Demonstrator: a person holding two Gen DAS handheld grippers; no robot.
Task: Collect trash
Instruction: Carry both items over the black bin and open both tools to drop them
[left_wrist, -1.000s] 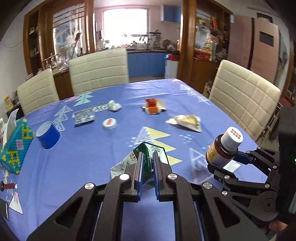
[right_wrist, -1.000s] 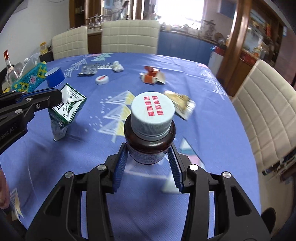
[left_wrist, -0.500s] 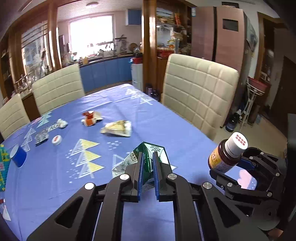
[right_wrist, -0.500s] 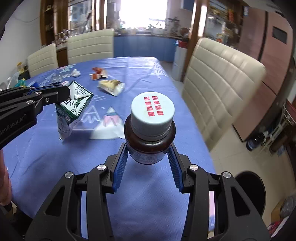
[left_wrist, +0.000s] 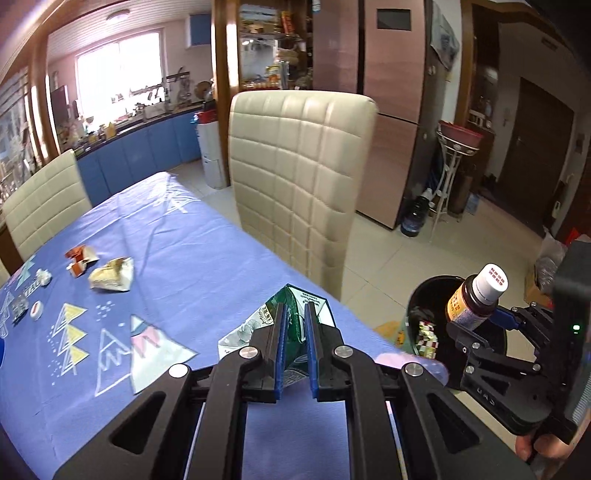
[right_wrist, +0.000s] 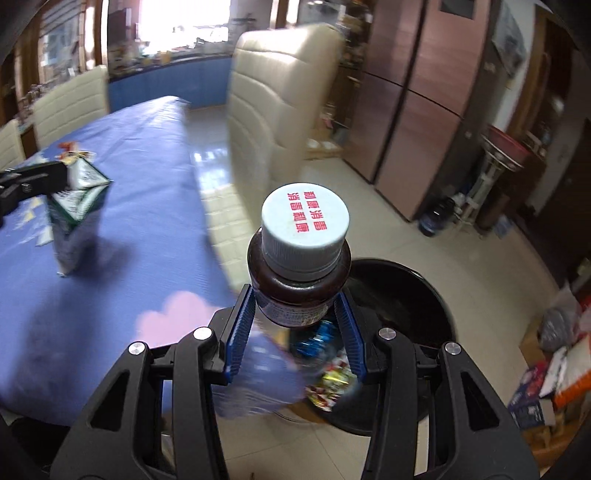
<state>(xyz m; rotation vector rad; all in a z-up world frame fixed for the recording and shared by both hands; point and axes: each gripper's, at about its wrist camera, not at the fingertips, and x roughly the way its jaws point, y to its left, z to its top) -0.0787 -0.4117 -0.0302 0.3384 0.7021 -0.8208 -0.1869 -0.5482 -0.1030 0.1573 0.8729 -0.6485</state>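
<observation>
Both hands swung from table to bin (right_wrist: 399, 280) | bottle (right_wrist: 299, 284) between right jaws

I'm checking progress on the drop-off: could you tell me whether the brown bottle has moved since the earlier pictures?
Yes. The brown bottle, clamped in the right gripper, has travelled from above the blue tablecloth to over the black bin.

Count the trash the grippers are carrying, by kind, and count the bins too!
green carton: 1
brown bottle: 1
black bin: 1
Total: 3
</observation>
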